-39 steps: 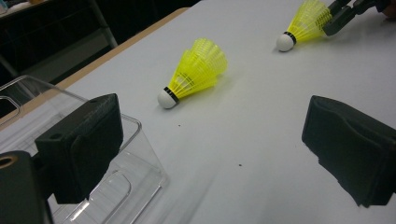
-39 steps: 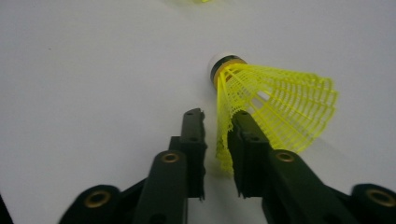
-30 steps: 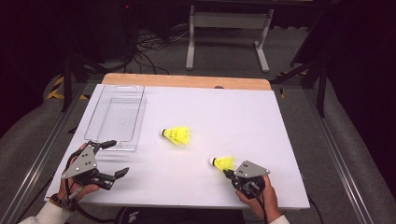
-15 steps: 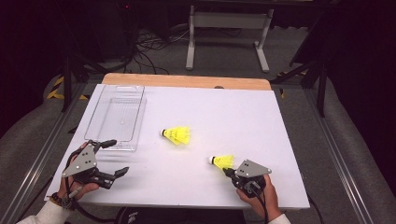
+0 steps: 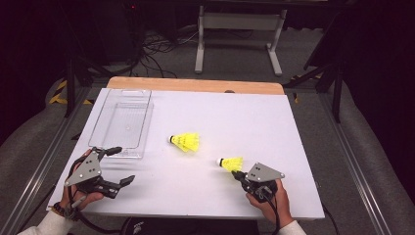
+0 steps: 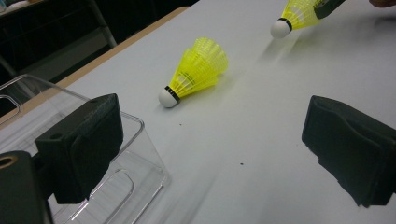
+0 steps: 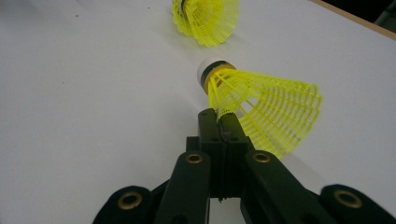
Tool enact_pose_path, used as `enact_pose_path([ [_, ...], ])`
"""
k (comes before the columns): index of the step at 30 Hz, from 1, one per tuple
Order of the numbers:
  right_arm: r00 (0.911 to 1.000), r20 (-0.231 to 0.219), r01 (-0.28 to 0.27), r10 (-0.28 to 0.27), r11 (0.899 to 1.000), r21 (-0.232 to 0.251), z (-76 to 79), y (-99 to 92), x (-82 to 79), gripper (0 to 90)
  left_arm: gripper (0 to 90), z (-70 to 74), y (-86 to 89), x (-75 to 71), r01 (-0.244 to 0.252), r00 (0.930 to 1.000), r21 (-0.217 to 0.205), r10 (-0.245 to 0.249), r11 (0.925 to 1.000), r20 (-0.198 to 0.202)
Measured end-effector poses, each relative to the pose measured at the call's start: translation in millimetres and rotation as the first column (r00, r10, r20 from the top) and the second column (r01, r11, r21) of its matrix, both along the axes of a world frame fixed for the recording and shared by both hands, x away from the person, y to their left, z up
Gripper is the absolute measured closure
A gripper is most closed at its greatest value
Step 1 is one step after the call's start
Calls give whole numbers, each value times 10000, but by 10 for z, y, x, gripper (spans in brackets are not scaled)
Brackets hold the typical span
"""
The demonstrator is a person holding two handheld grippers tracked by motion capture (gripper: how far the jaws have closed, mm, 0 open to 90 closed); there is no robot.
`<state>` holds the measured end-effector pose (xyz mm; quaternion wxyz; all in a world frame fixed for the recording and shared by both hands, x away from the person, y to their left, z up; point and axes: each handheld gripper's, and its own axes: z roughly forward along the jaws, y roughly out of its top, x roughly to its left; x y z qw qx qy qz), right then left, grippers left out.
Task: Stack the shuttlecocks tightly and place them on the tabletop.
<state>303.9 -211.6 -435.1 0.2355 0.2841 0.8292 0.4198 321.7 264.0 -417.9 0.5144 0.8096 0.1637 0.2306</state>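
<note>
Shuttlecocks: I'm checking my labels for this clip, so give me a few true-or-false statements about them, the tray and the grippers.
1. The right gripper is shut on the skirt of one shuttlecock. True.
2. The other shuttlecock lies inside the clear tray. False: it lies on the white table, beside the tray.
3. The left gripper has its jaws open with nothing between them. True.
4. Both shuttlecocks are white. False: both have yellow skirts with white tips.
5. The tray holds a ball. False: no ball lies in it.

far shuttlecock [image 7: 205, 18] cropped, clear tray [image 6: 116, 186] cut off
</note>
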Motion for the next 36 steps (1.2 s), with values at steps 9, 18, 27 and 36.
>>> enact_pose_path([
  [9, 9997, 218, -81, 79, 9999, 99, 63, 33, 53, 900, 62, 2, 6, 4, 67, 10000, 52, -67, 10000, -8],
  [18, 9996, 245, -129, 127, 9999, 101, 79, 66, 107, 900, 62, -3, -7, 12, 69, 10000, 61, -68, 10000, -31],
  [27, 9996, 295, -38, 28, 9995, 329, 115, 80, 190, 900, 62, 1, -4, 4, 56, 10000, 51, -56, 10000, 25],
  [36, 9989, 443, -143, 127, 9992, 362, 146, 148, 301, 900, 61, -6, 4, 17, 86, 10000, 85, -85, 9999, -21],
])
